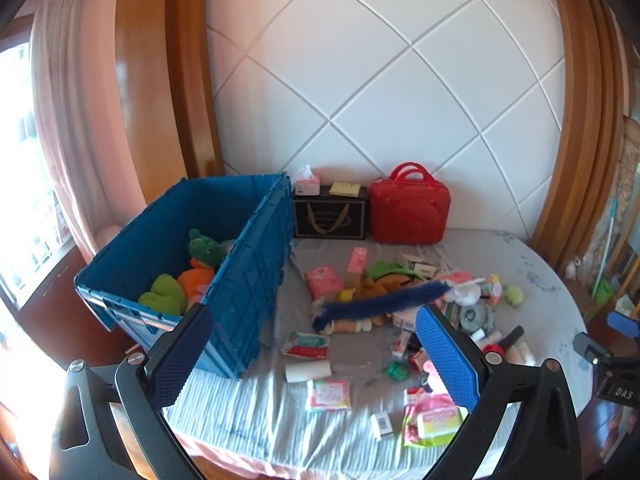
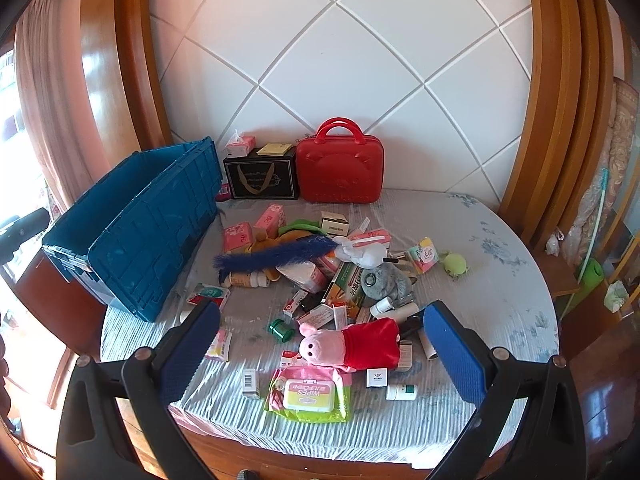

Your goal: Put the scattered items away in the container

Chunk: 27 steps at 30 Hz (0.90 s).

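Note:
A blue crate (image 1: 256,280) stands open at the left of the bed, also in the right wrist view (image 2: 152,240). It holds a green and orange plush toy (image 1: 196,268). Scattered items lie on the grey sheet: a blue fuzzy duster (image 2: 276,258), a pink pig plush in red (image 2: 352,344), a wipes pack (image 2: 308,394), a green ball (image 2: 456,264), small boxes and bottles. My left gripper (image 1: 316,356) is open and empty above the near items. My right gripper (image 2: 320,348) is open and empty, with the pig plush between its fingers in view.
A red case (image 2: 340,170) and a black box (image 2: 262,178) with a tissue pack (image 2: 240,145) on top stand against the white padded headboard. Wooden frames flank it. The bed's front edge (image 2: 320,440) is close below the grippers.

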Available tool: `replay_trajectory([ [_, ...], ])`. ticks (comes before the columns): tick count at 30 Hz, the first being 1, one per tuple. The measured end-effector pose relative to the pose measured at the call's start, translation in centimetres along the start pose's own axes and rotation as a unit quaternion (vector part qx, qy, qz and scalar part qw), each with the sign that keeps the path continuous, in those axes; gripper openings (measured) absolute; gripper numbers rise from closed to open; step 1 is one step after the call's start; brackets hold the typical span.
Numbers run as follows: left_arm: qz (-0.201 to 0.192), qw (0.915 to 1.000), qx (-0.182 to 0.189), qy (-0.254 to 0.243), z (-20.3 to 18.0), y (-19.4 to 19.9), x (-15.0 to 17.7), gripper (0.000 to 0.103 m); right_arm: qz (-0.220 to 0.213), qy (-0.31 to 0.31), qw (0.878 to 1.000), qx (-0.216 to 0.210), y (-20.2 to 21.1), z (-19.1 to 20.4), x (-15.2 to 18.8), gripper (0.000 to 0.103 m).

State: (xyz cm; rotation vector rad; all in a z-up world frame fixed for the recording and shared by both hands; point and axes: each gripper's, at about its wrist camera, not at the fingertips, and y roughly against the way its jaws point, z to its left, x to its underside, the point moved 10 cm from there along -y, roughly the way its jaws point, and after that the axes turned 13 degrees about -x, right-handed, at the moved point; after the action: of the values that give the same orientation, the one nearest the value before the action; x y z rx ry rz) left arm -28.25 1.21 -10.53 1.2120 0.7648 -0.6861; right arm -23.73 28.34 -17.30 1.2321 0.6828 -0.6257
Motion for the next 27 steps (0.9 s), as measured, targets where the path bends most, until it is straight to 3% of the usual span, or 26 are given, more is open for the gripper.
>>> replay_trajectory([
  [8,0.012,0.9994,0.030,0.012,0.0,0.3,0.4,0.103,0.005,0.001,1.000,0.008,0.3,-0.2,0.2,0.103],
  [15,0.009,0.9995,0.027,0.011,-0.4,0.5,0.4,0.103,0.010,0.002,1.000,0.008,0.3,-0.3,0.4,0.103],
  [27,-0.029,0.9996,0.000,0.003,-0.2,1.2,-0.5,0.103,0.016,-0.002,1.000,0.008,0.1,-0.3,0.7,0.103],
])
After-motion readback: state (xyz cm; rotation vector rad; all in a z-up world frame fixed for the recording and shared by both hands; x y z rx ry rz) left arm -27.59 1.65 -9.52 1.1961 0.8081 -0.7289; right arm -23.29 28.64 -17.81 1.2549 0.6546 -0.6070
